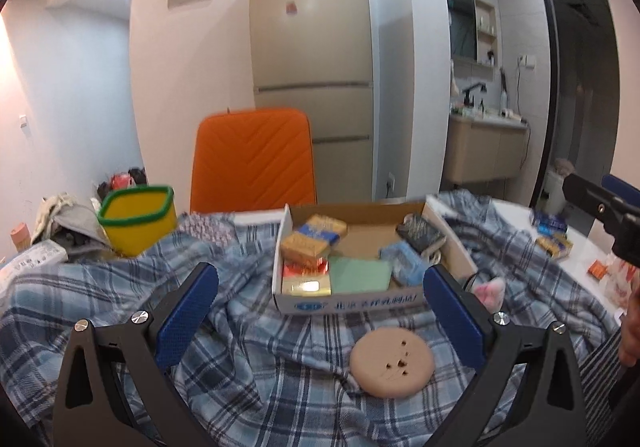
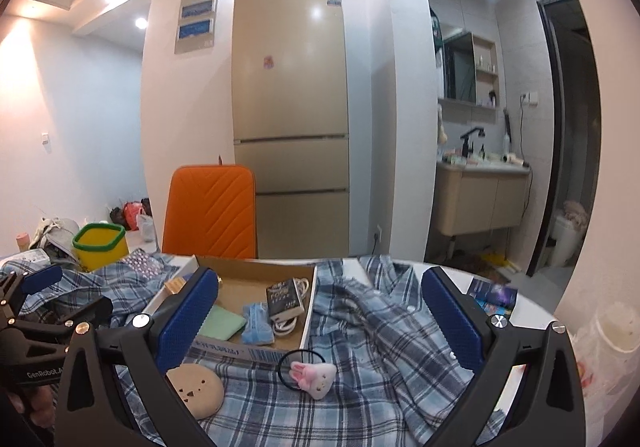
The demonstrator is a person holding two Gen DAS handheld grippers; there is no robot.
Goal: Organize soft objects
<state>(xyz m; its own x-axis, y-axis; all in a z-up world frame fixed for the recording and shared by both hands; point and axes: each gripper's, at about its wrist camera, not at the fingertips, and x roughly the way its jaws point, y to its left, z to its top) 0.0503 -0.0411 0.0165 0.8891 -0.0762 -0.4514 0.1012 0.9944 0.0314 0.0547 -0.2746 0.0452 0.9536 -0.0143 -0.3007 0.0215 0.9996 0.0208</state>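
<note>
The right claw [image 2: 320,331] hangs wide open with nothing in it, and the little pink bunny hair tie [image 2: 314,374] lies on the plaid shirt [image 2: 384,335] just below centre at six o'clock, its long side running across the fingers. The left claw [image 1: 320,321], equally wide and empty, has the round tan pad [image 1: 393,363] at five o'clock; the cardboard box [image 1: 352,301] sits just beyond at twelve, so I'd guess each takes its nearer piece.

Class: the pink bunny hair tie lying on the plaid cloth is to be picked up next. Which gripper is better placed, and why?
Right. The bunny hair tie lies between the open right gripper fingers; for the left gripper it sits half hidden beyond its right finger.
</note>
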